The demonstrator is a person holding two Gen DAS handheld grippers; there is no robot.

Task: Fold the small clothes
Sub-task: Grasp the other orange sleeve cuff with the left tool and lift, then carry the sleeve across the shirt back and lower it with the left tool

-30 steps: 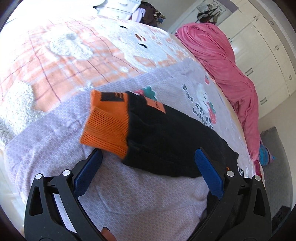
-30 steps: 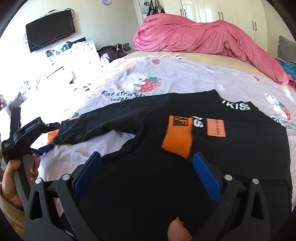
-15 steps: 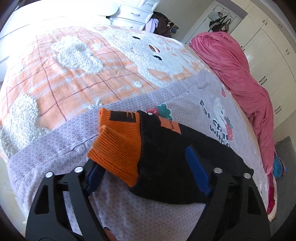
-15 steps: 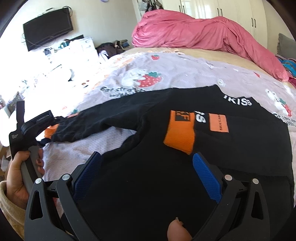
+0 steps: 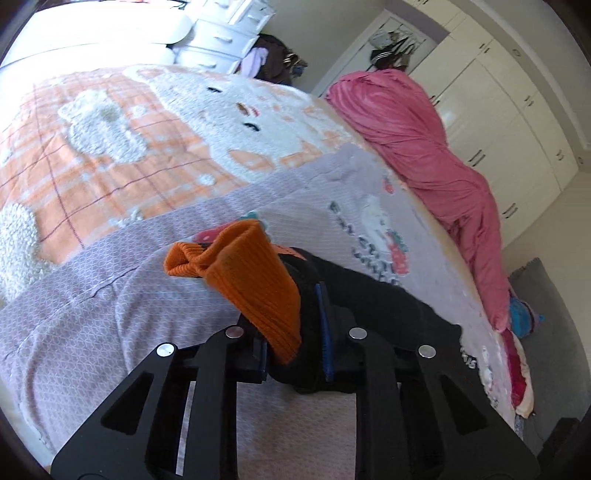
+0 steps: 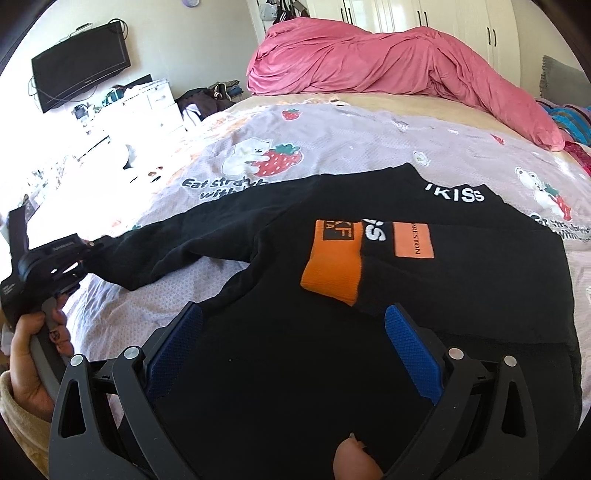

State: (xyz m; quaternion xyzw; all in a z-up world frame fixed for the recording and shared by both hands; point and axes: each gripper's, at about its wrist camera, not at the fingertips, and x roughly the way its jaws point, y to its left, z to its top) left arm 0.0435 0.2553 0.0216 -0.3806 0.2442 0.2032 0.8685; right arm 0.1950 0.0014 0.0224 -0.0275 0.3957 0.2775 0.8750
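Right wrist view: a bed (image 6: 332, 147) under a lilac sheet printed with bears and strawberries, filling most of the frame. Landmark for everything else: the black sweatshirt (image 6: 461, 288), spread flat across the near half of that bed, white lettering at its collar on the far edge. Beyond the sweatshirt, at the far side of the bed, a heaped pink duvet (image 6: 388, 62); past that, white wardrobe doors (image 6: 461, 18). Far off to the sweatshirt's left, a dark television (image 6: 81, 62) on the wall above white drawers. Folded over the sweatshirt's chest, one sleeve with an orange ribbed cuff (image 6: 332, 273), lying flat beside an orange patch. Stretched out from the sweatshirt's left side, the other sleeve (image 6: 177, 251), pulled toward the left gripper (image 6: 88, 254) and a hand (image 6: 33, 354) on its handle. Over the sweatshirt's near hem, the right gripper (image 6: 291, 350), blue pads spread wide apart, nothing pinched between them, black cloth beneath. Left wrist view: the left gripper (image 5: 295, 347) closing, pads nearly together and pressing on the sleeve end, its orange cuff (image 5: 255, 280) bunched and sticking up out of the pads, lifted off the sheet. Behind, an orange-and-white plush blanket (image 5: 122, 140) on the far part of the bed.
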